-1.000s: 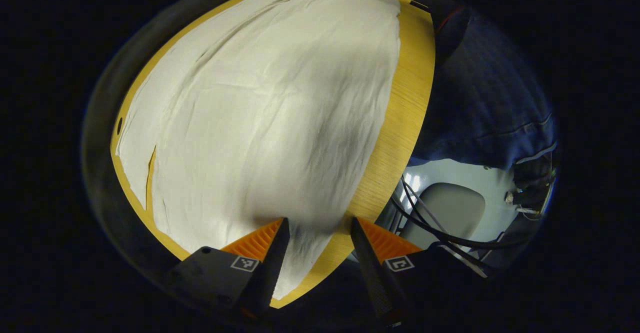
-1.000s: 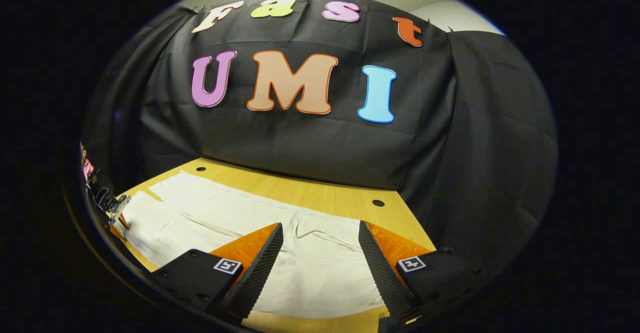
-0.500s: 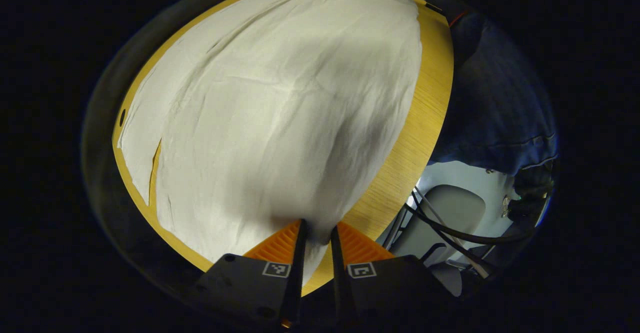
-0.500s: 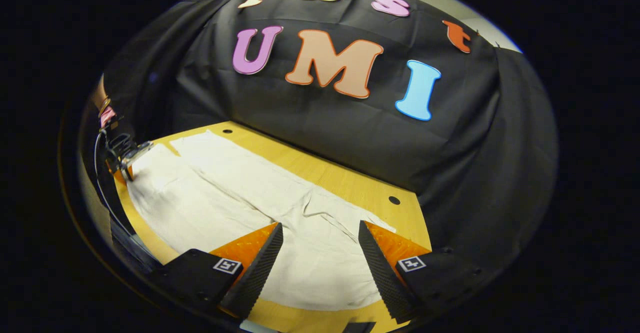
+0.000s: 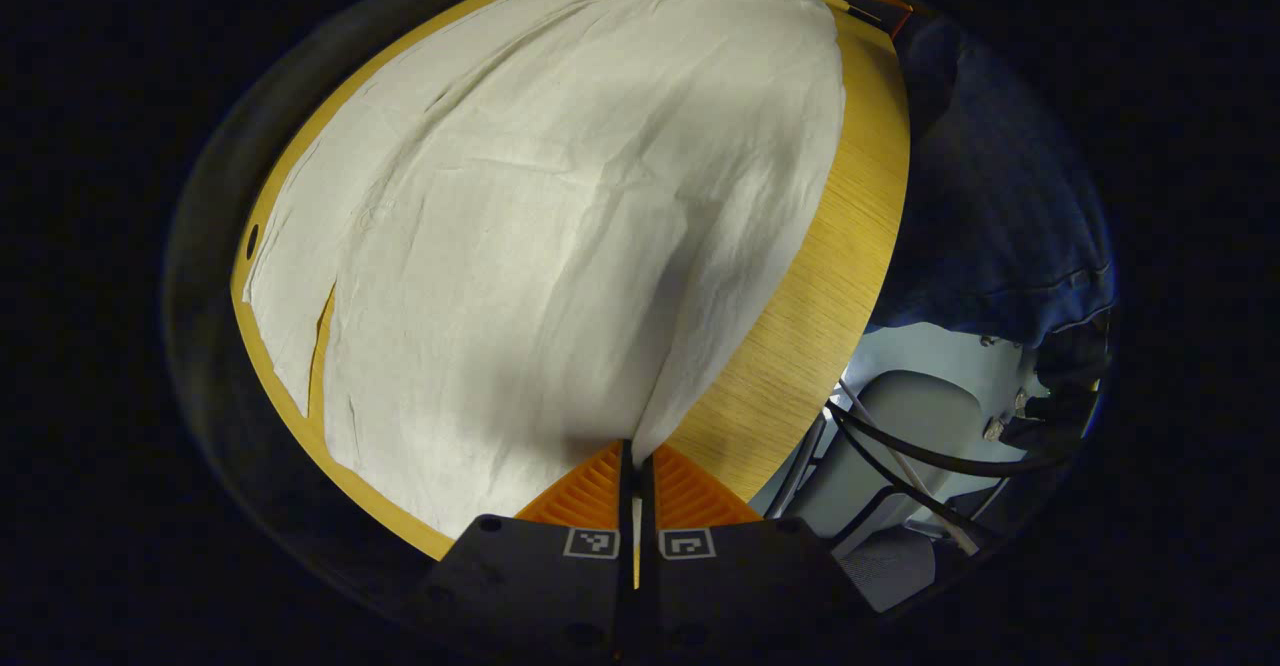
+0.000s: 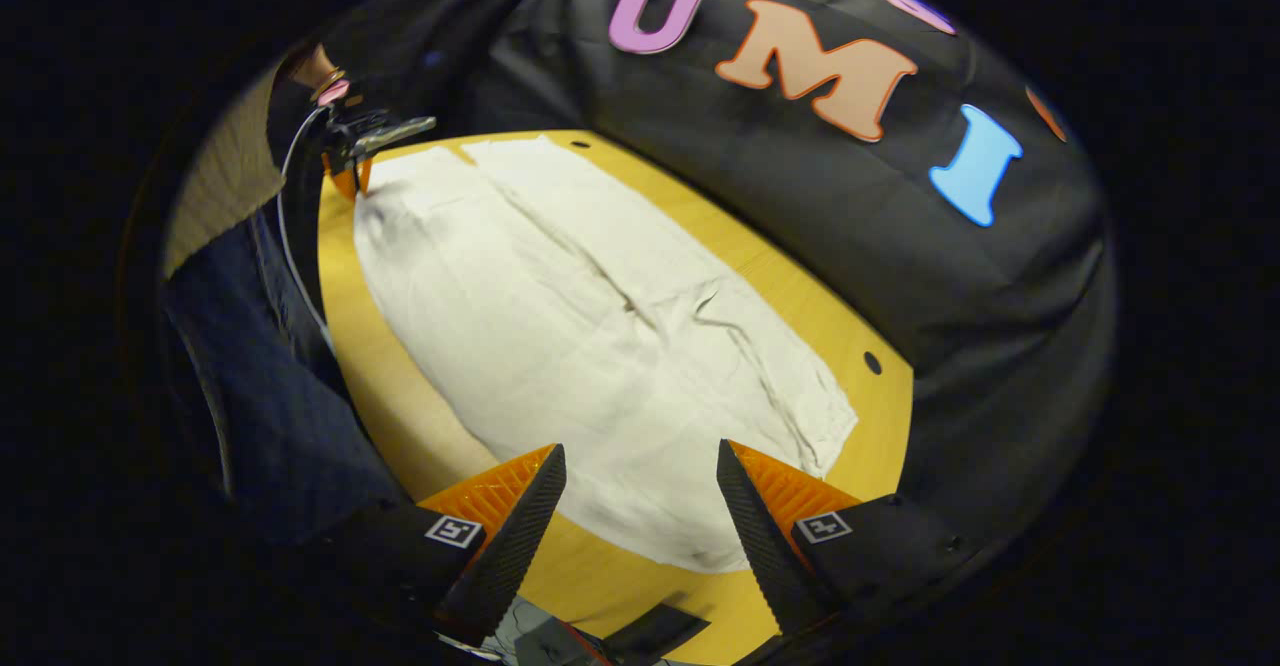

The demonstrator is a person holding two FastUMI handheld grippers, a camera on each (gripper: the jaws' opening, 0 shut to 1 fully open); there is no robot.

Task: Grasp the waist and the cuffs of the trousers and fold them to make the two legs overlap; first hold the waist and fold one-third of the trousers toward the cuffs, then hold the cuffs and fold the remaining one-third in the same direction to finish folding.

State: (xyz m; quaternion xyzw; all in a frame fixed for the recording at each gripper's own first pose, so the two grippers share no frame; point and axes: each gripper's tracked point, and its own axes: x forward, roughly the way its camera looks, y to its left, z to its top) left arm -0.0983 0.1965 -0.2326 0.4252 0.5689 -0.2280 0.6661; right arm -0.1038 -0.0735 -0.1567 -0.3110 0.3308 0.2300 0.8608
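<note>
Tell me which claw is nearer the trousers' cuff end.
Left. The left claw is shut on the trousers at the cuff edge; the right claw hovers open over the waist end, at the table's opposite side.

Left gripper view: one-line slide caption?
Left gripper shut on the trousers' cuff edge, cloth spread across the wooden table.

Left gripper (image 5: 636,466): fingers pressed together, pinching the near edge of the trousers.
Trousers (image 5: 560,206): pale, creased cloth spread flat across the table; a raised fold runs up from the pinched point.
Table (image 5: 830,276): yellow wood-grain top, bare strip along the right of the cloth.
Person's dark blue garment (image 5: 1000,216): right of the table edge.
Black cables (image 5: 900,451): lower right, over a pale floor.
</note>
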